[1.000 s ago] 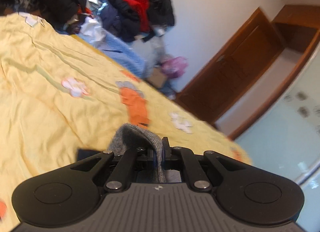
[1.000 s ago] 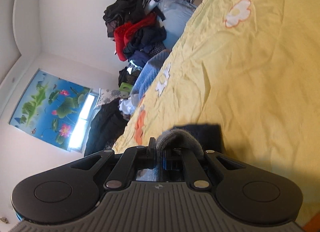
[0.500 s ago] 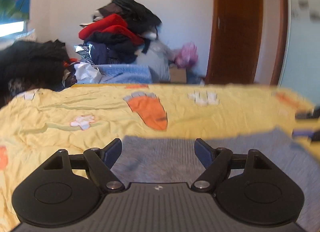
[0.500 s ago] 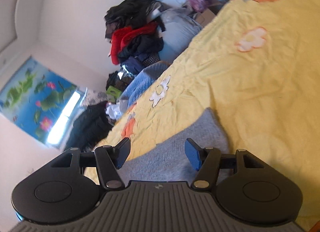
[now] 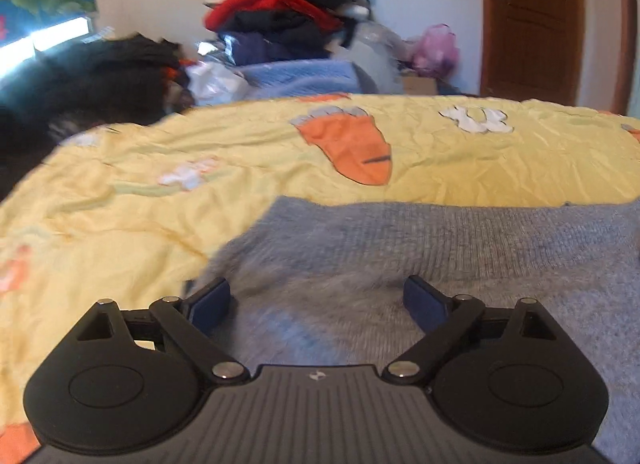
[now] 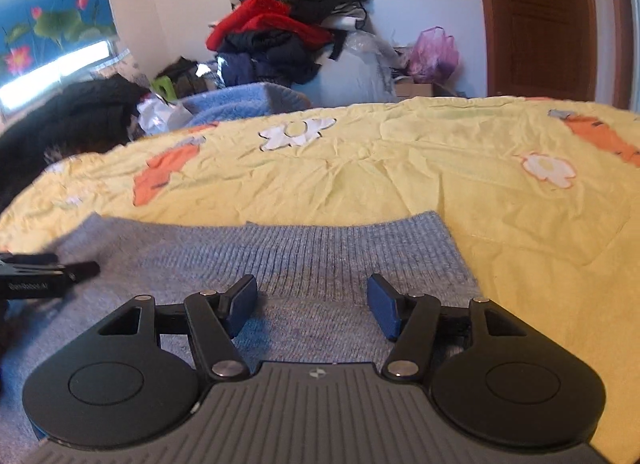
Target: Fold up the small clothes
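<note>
We have the grey knit garment (image 5: 460, 264) laid flat on the yellow bedspread (image 5: 120, 223), its ribbed hem (image 6: 340, 244) running straight across the far edge. The left gripper (image 5: 318, 302) is opening, its jaws wide with knit below them but nothing pinched. The right gripper (image 6: 312, 304) stands released, jaws apart above the cloth near the right-hand edge. We judge the spreading step complete. The next move calls for a fresh grasp on both sides to carry a fold over.
</note>
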The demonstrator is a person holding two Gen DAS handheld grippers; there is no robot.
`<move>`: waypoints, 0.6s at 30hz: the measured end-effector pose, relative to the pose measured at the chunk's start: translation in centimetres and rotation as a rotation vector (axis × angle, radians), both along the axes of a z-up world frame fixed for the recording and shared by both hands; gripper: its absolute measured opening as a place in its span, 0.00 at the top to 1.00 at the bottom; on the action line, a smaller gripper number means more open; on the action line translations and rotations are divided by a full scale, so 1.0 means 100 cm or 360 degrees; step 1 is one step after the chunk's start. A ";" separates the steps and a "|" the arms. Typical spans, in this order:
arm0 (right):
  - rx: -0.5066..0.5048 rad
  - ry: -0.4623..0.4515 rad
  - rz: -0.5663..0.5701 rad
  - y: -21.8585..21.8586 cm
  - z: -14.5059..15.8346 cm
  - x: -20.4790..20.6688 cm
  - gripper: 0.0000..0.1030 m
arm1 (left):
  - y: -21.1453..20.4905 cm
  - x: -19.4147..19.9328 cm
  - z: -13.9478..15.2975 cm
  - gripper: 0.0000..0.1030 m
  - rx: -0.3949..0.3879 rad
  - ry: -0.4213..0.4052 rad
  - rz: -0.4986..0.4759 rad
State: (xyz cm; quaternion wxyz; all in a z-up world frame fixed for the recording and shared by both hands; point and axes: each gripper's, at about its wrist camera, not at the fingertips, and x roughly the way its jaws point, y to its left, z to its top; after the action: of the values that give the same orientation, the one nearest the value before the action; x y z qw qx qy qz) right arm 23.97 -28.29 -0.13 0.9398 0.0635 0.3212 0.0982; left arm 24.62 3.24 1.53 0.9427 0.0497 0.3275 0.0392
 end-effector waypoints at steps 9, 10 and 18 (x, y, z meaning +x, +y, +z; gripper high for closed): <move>0.0129 -0.0034 0.0219 -0.014 0.019 -0.113 0.25 | -0.029 -0.101 0.011 0.08 0.0019 -0.0061 -0.0466; 0.0091 0.0003 0.0241 -0.010 0.013 -0.115 0.25 | -0.031 -0.096 0.004 0.08 0.0023 -0.0011 -0.0456; -0.0050 0.0101 0.0293 -0.008 0.005 -0.137 0.25 | -0.010 -0.087 -0.004 0.01 -0.0160 0.0078 -0.0293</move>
State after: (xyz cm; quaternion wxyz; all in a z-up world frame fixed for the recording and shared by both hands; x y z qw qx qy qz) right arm 10.22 -29.13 0.39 0.9169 0.0221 0.3569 0.1771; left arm 15.89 2.26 1.13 0.9353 0.0333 0.3461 -0.0652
